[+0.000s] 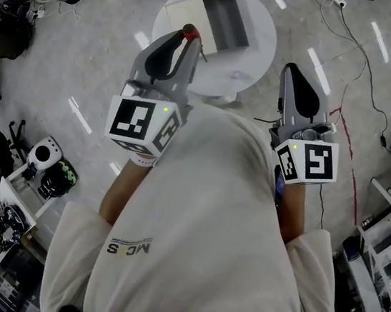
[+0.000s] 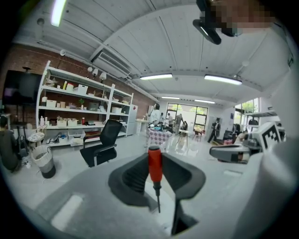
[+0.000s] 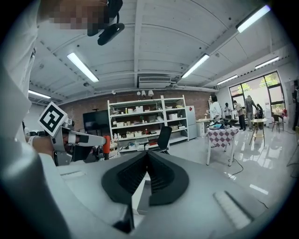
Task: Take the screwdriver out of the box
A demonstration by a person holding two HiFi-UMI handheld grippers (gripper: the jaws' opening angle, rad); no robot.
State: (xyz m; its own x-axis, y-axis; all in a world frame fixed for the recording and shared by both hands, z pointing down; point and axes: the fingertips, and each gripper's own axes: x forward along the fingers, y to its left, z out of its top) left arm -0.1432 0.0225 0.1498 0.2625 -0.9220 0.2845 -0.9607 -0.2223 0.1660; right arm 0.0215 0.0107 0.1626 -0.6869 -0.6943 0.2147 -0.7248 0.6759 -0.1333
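Round white worktop (image 1: 258, 41), open box (image 1: 225, 20). Left tongs (image 2: 156, 158) pinch red screwdriver (image 2: 154, 169) handle: likely light, stiff, grippy. Right tongs (image 3: 145, 161) pressed together, empty.

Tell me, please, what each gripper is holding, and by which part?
The left gripper holds the screwdriver by its red handle, with the shaft left free. The right gripper is shut and holds nothing.

Brick wall (image 2: 21, 56) behind white shelves (image 2: 74, 100), black office chair (image 2: 104, 140), glossy grey floor (image 2: 65, 163), strip lights (image 2: 156, 76), far windows (image 2: 189, 114).
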